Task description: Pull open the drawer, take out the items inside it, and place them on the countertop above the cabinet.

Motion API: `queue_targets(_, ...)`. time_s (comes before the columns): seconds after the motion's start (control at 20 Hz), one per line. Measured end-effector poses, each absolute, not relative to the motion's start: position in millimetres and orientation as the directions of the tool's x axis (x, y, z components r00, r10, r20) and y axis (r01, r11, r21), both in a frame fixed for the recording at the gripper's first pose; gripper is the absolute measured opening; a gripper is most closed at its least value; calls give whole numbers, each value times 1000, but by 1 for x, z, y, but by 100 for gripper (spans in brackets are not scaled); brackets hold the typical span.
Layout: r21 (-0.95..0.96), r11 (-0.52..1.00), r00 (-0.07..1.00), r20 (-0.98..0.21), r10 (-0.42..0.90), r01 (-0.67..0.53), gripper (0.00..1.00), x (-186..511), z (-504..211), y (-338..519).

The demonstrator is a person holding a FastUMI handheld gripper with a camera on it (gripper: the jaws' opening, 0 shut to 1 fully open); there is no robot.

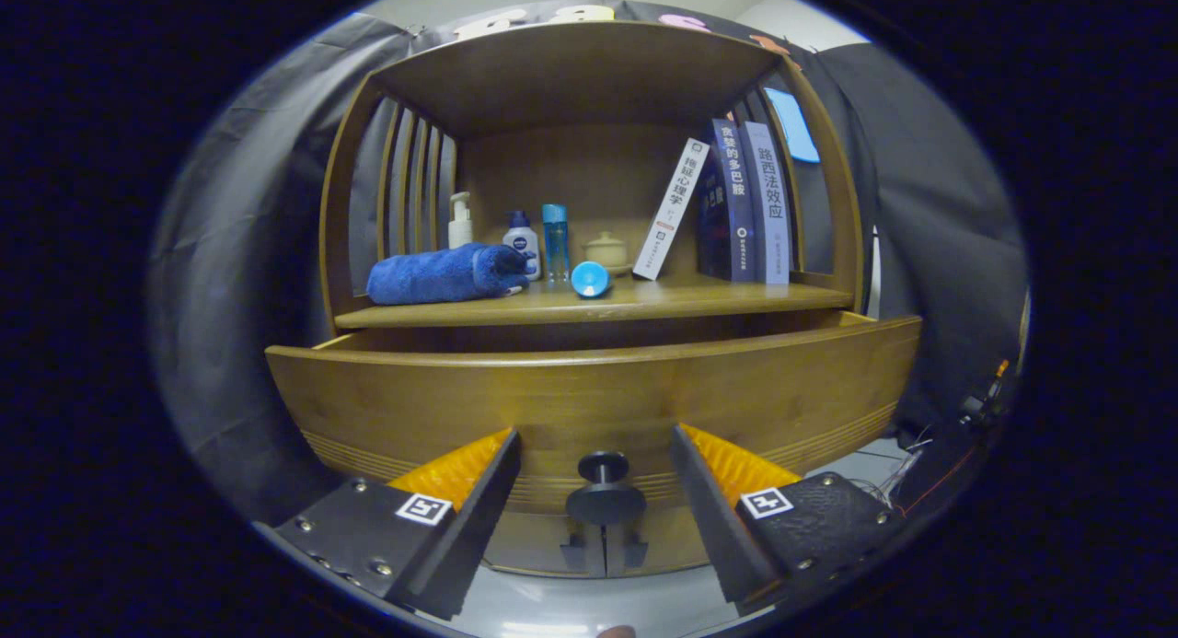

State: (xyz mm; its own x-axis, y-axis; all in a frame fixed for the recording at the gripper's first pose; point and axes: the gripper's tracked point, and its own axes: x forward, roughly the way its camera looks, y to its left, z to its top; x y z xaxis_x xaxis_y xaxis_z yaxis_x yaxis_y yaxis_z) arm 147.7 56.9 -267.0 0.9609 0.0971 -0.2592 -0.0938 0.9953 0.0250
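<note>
Cabinet [589, 205] fills the fwd view, wooden, w/ an open shelf bay on top and the drawer [589, 408] below it. Drawer front is pulled out a bit already: dark gap shows along its top edge under the countertop [644, 302], but inside can't be seen from this low angle, so what's in it is unknown. On the countertop, L to R: rolled blue towel [446, 274], pump bottle [460, 219], small white-and-blue bottle [522, 242], tall blue bottle [555, 242], a blue cylinder [590, 279] lying down w/ its end toward the camera, a small lidded jar [607, 249], one leaning book [672, 210] and upright books [745, 201] at the R end. Key relation: drawer knob [605, 491] sits dead centre btwn the fingers, its stem axis pointing straight back along the gripper [595, 463], so a pull goes straight rearward, no sideways correction needed, I'd judge. Jaws are spread wide, clear daylight each side of the knob, touching nothing, holding nothing. Likely next: close on knob and draw out further, or lift over the front edge to reach in.
</note>
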Motion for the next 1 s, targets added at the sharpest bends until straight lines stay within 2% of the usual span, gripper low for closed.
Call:
queue_targets(0.45,18,996,961,-262,89,-87,98,192,-272,65)
queue_targets(1.0,23,996,959,-269,85,-82,99,214,-273,69)
